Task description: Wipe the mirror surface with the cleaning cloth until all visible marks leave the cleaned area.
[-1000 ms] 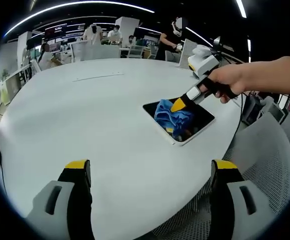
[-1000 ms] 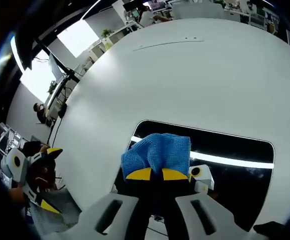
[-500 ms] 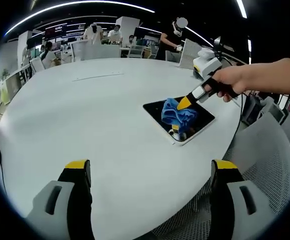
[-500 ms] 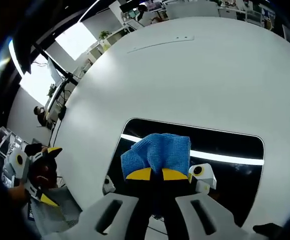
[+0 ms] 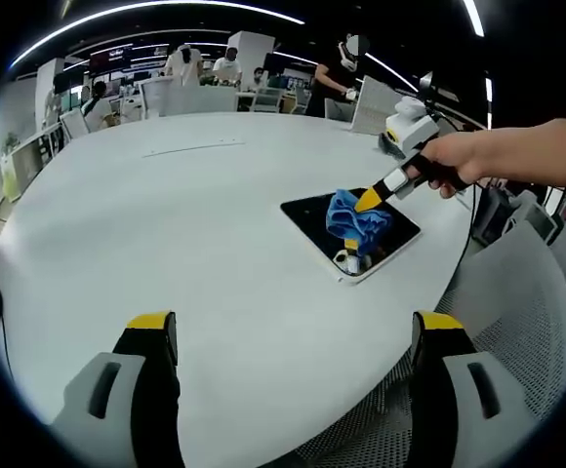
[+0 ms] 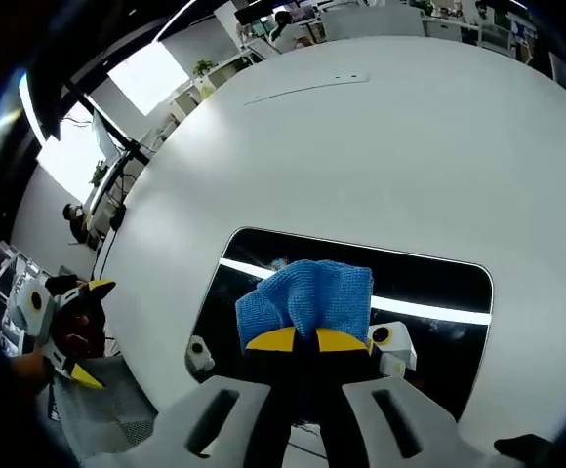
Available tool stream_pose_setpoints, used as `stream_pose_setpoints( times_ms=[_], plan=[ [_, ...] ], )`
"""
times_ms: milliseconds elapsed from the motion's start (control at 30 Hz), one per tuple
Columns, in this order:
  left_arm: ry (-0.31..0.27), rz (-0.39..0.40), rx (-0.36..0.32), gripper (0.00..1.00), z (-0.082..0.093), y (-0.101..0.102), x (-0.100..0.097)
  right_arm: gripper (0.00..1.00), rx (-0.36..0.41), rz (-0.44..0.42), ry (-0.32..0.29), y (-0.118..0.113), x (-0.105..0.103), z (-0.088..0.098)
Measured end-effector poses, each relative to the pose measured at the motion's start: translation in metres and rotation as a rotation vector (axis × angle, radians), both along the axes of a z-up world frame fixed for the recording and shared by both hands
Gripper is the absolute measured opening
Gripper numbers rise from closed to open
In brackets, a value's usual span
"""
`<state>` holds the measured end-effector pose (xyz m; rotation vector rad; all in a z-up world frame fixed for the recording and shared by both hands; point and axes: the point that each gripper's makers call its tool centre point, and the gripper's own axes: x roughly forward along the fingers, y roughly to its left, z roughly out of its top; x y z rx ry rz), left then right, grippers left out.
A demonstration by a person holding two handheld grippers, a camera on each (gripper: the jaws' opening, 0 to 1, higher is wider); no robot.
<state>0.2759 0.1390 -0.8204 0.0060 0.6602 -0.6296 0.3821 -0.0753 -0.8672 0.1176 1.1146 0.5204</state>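
Note:
A dark rectangular mirror (image 5: 317,216) (image 6: 263,261) with a white frame lies flat on the round white table (image 5: 166,234). A crumpled blue cleaning cloth (image 5: 356,219) (image 6: 307,297) rests on its glass. My right gripper (image 6: 296,340) is shut on the cloth and presses it onto the mirror; in the left gripper view the right gripper (image 5: 369,201) comes in from the right in a person's hand (image 5: 459,161). My left gripper (image 5: 288,327) hangs open over the table's near side, well short of the mirror, with nothing between its jaws.
The table's edge curves close to the mirror on the right, with a grey mesh chair (image 5: 517,312) beside it. Desks, monitors and several people stand far behind the table (image 5: 215,73). The left gripper (image 6: 63,327) shows at the lower left of the right gripper view.
My right gripper has slid the cloth across the mirror, from its left part toward its right end in the left gripper view. The left gripper has stayed put.

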Motion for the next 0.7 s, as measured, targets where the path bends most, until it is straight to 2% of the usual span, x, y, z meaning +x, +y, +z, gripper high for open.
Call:
stream_pose_setpoints(
  times_ms=[400,700],
  plan=[
    [0.000,0.001,-0.007,0.99,0.001,0.000,0.000,0.00,-0.038,-0.022,-0.004,-0.031,0.001,-0.001],
    [0.001,0.005,-0.008,0.99,0.001,0.000,0.000,0.00,-0.052,-0.008,-0.017,-0.044,0.000,0.000]
  ],
)
